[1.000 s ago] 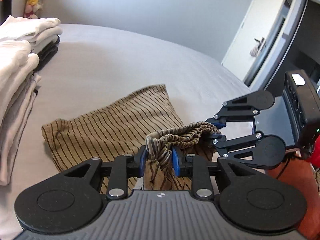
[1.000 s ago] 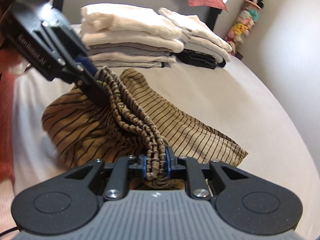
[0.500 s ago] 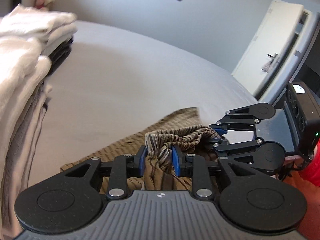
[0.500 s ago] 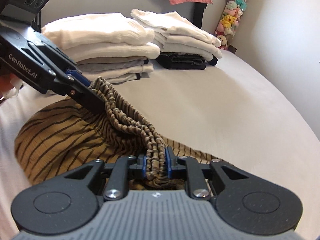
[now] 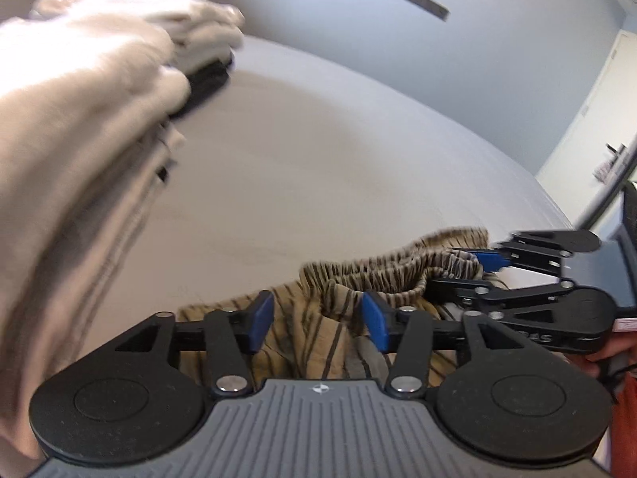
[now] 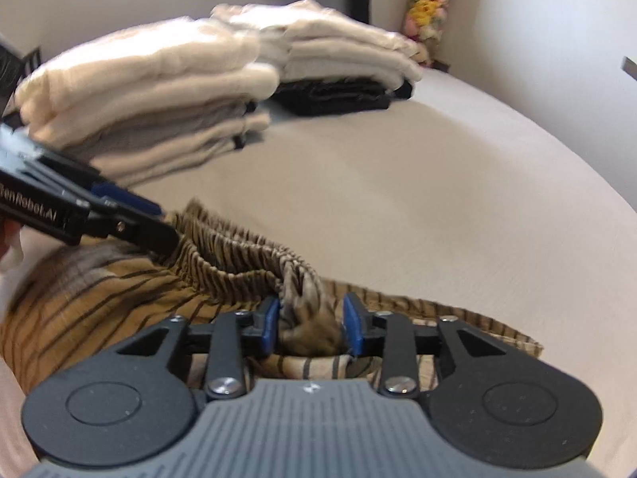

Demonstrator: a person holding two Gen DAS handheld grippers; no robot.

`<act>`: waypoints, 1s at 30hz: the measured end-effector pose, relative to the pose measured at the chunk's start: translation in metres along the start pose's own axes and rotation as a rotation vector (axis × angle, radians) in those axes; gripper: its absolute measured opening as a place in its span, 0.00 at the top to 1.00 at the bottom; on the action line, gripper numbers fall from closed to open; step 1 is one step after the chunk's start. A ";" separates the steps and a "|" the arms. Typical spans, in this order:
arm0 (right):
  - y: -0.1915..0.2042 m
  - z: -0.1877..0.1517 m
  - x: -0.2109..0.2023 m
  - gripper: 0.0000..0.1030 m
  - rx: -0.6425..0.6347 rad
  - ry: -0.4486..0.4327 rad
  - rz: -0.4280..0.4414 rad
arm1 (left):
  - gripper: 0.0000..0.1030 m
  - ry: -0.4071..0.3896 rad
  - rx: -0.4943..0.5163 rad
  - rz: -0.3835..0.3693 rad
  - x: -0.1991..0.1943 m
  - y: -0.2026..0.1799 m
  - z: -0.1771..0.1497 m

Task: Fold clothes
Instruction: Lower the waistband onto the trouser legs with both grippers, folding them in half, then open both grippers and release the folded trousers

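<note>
To the left of my left hand-held gripper (image 5: 316, 320) rise two stacks of folded clothes (image 5: 79, 119) on the bed (image 5: 318, 151). Its blue pads stand apart, with the striped brown shorts (image 5: 318, 342) lying loose between and just ahead of them. The gathered waistband (image 5: 390, 275) runs rightward to my right hand-held gripper (image 6: 310, 324), which comes in level from the side. Its pads are also spread apart, bunched waistband fabric sitting between them, unclamped.
</note>
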State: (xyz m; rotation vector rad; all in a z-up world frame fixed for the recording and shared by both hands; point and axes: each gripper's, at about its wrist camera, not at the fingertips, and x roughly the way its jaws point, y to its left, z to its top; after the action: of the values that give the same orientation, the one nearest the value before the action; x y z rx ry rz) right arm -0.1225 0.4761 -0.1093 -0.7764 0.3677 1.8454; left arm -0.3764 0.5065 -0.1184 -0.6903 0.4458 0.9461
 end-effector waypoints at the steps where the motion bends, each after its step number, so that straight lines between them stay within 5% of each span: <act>1: -0.002 0.001 -0.006 0.55 0.016 -0.018 -0.014 | 0.38 -0.026 -0.014 0.009 -0.007 0.001 0.000; 6: -0.013 0.003 -0.037 0.52 0.097 -0.075 -0.057 | 0.31 -0.139 -0.088 0.000 -0.042 0.003 -0.003; 11: -0.014 -0.012 -0.066 0.52 0.129 -0.079 -0.065 | 0.24 -0.169 -0.076 -0.011 -0.069 -0.006 -0.014; 18: -0.018 -0.052 -0.080 0.54 0.182 -0.041 -0.075 | 0.23 -0.070 -0.085 -0.018 -0.077 -0.012 -0.046; 24: -0.046 -0.077 -0.081 0.54 0.378 -0.049 -0.049 | 0.23 0.039 -0.086 -0.013 -0.068 -0.016 -0.061; 27: -0.050 -0.084 -0.075 0.54 0.422 -0.017 -0.014 | 0.38 0.105 -0.084 0.018 -0.058 -0.016 -0.067; 29: -0.050 -0.089 -0.069 0.58 0.448 0.008 0.018 | 0.65 0.138 -0.080 0.035 -0.050 -0.014 -0.069; 30: -0.050 -0.092 -0.066 0.70 0.461 0.025 0.041 | 0.72 0.141 -0.075 0.036 -0.049 -0.014 -0.070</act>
State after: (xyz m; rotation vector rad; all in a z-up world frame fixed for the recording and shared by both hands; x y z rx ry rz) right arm -0.0304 0.3959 -0.1283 -0.4752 0.7968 1.6974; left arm -0.3938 0.4229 -0.1322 -0.8223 0.5512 0.9556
